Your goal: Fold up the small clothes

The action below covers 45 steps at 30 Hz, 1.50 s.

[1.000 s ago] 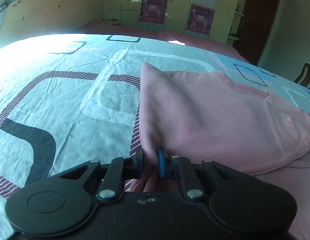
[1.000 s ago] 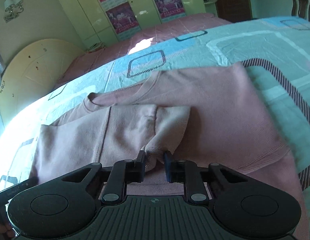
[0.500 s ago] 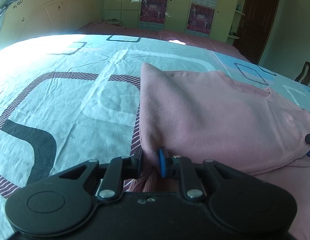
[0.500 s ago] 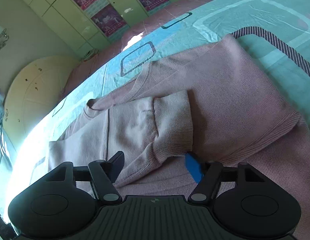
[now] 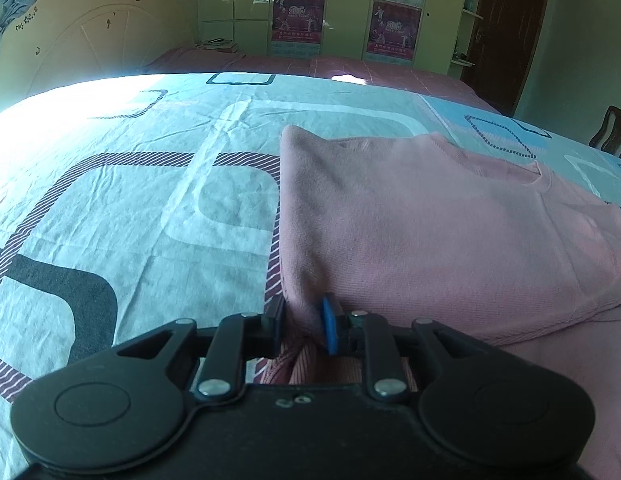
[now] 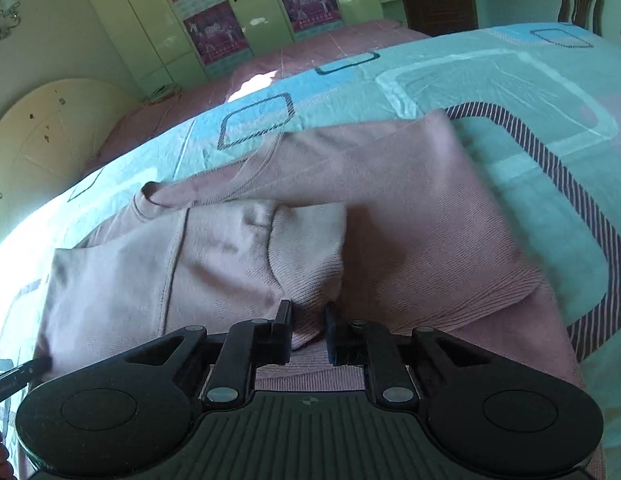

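L gripper: jaws narrow, just been easing apart, pink sweater edge fold pinched between pads. R gripper: jaws just closed in, nipping folded sleeve cuff. Sweater lies flat on patterned bedsheet, sides folded inward, collar away from grippers. Beyond: headboard, wardrobe w/ posters.

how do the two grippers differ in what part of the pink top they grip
The left gripper pinches the folded side edge of the pink top, beside bare bedsheet; the right gripper pinches the ribbed sleeve cuff lying on the top's middle. The right jaws just closed; the left eased slightly. Both grip cloth.
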{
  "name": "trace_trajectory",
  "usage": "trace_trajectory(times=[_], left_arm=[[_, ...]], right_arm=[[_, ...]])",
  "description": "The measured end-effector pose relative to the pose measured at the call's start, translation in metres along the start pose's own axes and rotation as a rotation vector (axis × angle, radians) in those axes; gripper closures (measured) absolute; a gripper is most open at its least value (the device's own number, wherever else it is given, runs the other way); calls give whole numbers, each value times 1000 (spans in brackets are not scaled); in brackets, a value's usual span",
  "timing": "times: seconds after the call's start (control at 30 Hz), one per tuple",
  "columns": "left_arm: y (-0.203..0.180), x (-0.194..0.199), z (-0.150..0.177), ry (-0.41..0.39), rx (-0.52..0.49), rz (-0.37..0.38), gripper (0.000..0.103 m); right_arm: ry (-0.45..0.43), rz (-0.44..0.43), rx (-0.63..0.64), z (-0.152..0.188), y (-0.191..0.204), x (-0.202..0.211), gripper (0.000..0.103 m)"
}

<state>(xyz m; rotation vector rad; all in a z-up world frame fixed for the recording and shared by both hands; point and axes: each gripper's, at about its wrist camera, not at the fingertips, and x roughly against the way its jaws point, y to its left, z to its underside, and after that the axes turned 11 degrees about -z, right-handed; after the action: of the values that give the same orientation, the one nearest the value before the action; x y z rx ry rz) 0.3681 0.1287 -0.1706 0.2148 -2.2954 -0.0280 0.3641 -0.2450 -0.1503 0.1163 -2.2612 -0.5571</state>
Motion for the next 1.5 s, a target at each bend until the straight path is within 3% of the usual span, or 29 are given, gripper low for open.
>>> trace_trajectory(times=[0.1, 0.17, 0.23, 0.43, 0.57, 0.6, 0.63, 0.7, 0.8, 0.87, 0.93, 1.0, 1.23, 1.5], left_arm=[[4, 2, -8, 5, 2, 5, 76], [8, 2, -18, -2, 22, 9, 75], [10, -5, -29, 5, 47, 13, 74], [5, -38, -63, 9, 100, -1, 74], [5, -66, -79, 30, 136, 5, 74], [3, -73, -83, 36, 139, 13, 74], [2, -77, -85, 36, 138, 18, 74], [-1, -87, -91, 33, 131, 14, 74], [-3, -94, -94, 3, 124, -31, 86], [0, -97, -94, -14, 133, -51, 88], [0, -99, -92, -25, 136, -56, 87], [-3, -99, -91, -36, 119, -70, 87], [-5, -90, -94, -31, 89, -96, 79], [-13, -57, -88, -71, 49, -88, 79]], right_arm=[[-37, 2, -4, -12, -7, 7, 87], [-34, -11, -20, -21, -10, 2, 79], [-19, -24, -14, -28, -8, -10, 46], [20, -15, -32, -37, -10, -50, 46], [36, -28, -24, -41, -8, -64, 46], [41, -44, -22, -42, -6, -66, 58], [53, -65, -22, -42, -5, -69, 77], [70, -82, -10, -42, -1, -73, 87], [37, -72, 51, -43, 8, -67, 94], [-34, -13, 130, -43, 13, -56, 94], [16, 36, 159, -42, 7, -68, 94], [45, 35, 142, -39, 1, -76, 94], [-30, 15, 134, -45, 3, -49, 93], [-42, -20, 163, -38, 20, -32, 91]])
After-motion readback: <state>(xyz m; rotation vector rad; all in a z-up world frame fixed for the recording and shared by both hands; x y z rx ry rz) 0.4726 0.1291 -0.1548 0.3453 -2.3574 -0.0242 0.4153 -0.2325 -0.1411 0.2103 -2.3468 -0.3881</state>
